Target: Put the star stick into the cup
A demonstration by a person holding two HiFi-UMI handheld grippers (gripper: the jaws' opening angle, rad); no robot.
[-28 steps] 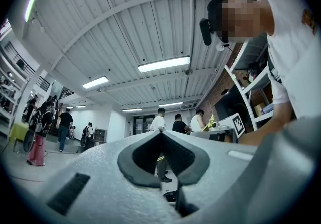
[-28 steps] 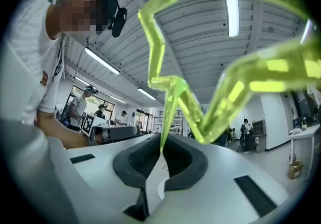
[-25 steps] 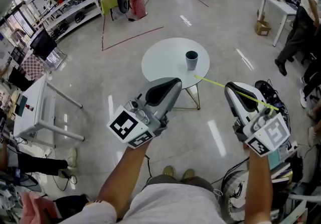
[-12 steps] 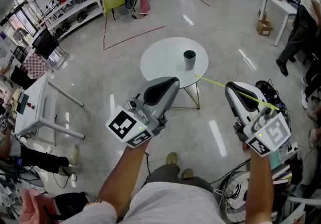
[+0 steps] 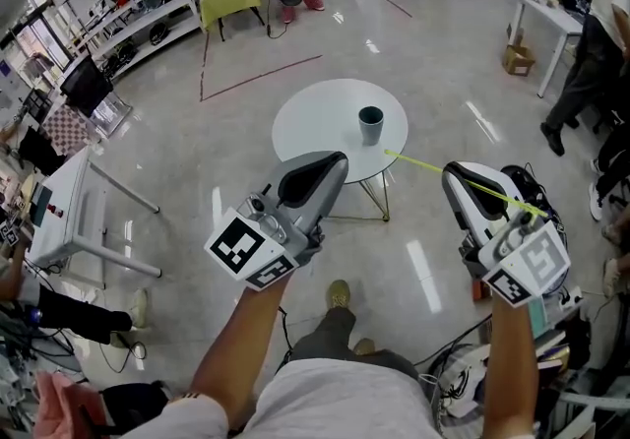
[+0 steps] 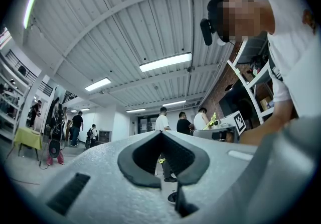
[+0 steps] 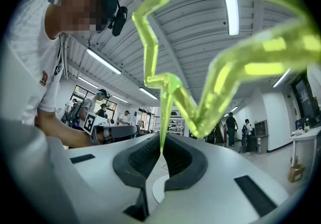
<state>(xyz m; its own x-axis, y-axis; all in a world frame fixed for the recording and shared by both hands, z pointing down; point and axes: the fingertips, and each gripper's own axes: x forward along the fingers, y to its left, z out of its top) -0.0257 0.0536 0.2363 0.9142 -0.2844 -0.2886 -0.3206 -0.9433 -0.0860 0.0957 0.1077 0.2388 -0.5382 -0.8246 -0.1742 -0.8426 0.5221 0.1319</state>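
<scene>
Two grippers, one in each of my hands. My right gripper (image 5: 455, 173) had its jaws closed on the thin shaft of the one yellow-green star stick (image 5: 433, 167), with the star end back by the gripper's camera. My left gripper (image 5: 333, 165) had its jaws together and held nothing. One dark cup (image 5: 371, 124) stood upright on the one round white table (image 5: 310, 127). In the head view, the stick's free tip showed near the cup.

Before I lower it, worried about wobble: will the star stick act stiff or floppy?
Probably light and slightly whippy: the star stick is very thin and reaches far past the right gripper, shut on it. It looks like smooth translucent plastic, so it may pivot in that grip.
</scene>
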